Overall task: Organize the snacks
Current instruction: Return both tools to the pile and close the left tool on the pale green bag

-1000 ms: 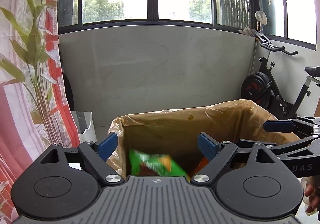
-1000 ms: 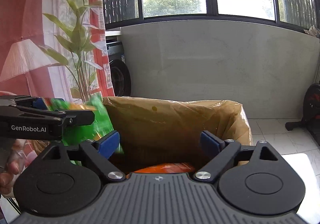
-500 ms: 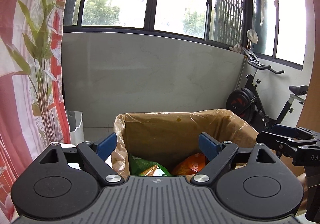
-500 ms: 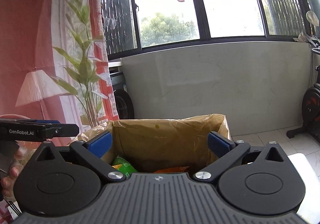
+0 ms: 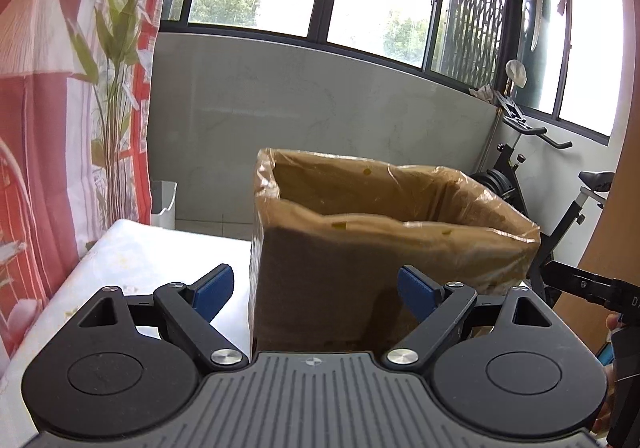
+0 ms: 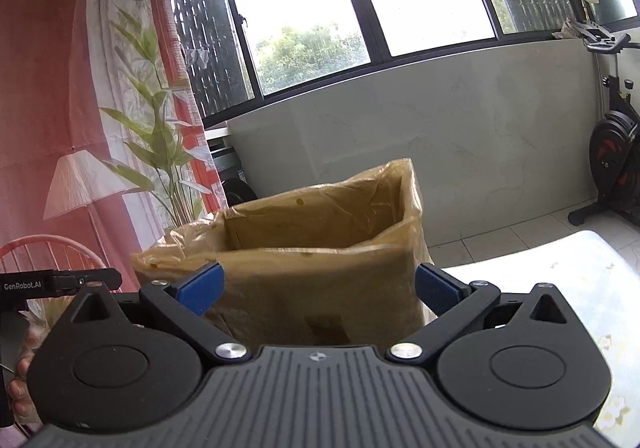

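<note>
The brown box (image 5: pixel 384 248) stands on the white bench (image 5: pixel 132 260), right in front of both. The left hand-held gripper (image 5: pixel 316 288) and right hand-held gripper (image 6: pixel 318 290) are wide open, holding nothing.

Brown box (image 5: pixel 332 288), red leaf-print curtain (image 5: pixel 60 87), blue pads (image 5: pixel 212 290).

Left gripper (image 5: pixel 315 287): black body, ribbed grey top plate, blue pads (image 5: pixel 212 287), silver pivot screws. Right gripper (image 6: pixel 318 292): same build. White "GenRobot.AI" lettering on left gripper's side, seen from right wrist.
</note>
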`<state>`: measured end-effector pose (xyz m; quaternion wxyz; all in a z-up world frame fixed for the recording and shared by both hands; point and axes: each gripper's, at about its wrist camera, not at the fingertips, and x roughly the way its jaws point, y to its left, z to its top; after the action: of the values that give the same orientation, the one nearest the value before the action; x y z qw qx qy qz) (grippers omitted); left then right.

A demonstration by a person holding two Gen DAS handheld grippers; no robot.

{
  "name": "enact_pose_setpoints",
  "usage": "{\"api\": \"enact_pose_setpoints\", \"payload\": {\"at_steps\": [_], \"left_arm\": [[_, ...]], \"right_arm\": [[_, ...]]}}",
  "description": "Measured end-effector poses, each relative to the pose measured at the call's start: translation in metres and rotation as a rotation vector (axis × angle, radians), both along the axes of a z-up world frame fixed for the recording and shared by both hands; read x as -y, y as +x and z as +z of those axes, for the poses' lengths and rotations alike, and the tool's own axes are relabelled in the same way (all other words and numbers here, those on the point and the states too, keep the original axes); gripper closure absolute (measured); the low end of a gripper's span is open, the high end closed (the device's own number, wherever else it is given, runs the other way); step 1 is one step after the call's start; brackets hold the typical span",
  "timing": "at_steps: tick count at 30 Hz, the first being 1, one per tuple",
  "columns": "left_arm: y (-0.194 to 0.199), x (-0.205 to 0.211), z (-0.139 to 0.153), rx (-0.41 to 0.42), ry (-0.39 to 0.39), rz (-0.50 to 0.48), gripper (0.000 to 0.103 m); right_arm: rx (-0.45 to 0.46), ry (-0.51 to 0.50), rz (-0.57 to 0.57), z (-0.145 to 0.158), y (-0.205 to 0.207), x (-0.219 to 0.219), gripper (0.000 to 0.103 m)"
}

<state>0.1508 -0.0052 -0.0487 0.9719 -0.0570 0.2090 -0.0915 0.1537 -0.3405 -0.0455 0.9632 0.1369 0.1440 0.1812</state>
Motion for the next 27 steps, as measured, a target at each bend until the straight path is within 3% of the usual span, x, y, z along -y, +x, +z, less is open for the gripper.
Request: {"api": "enact_pose_setpoints", "payload": {"at_steps": [7,11,21,27], "left_arm": [[0.0,0.001,-0.025,-0.076,0.01,0.007,0.013],[0.001,0.005,-0.024,-0.064,0.005,0.001,0.013],[-0.001,0.009,-0.034,-0.1,-0.01,-0.007,0.014],[0.001,0.01,-0.042,-0.129,-0.018,-0.015,0.014]], "right_arm": [[-0.068,-0.027,-0.047,-0.041,-0.032,-0.006,0.0],[-0.084,-0.032,-0.031,-0.039,-0.026,-0.011,0.0],[-0.08,-0.156,0.051,-0.035,-0.006,-0.055,0.004],[-0.183,-0.159,0.045,-0.057,-0.007,-0.049,0.005]]}}
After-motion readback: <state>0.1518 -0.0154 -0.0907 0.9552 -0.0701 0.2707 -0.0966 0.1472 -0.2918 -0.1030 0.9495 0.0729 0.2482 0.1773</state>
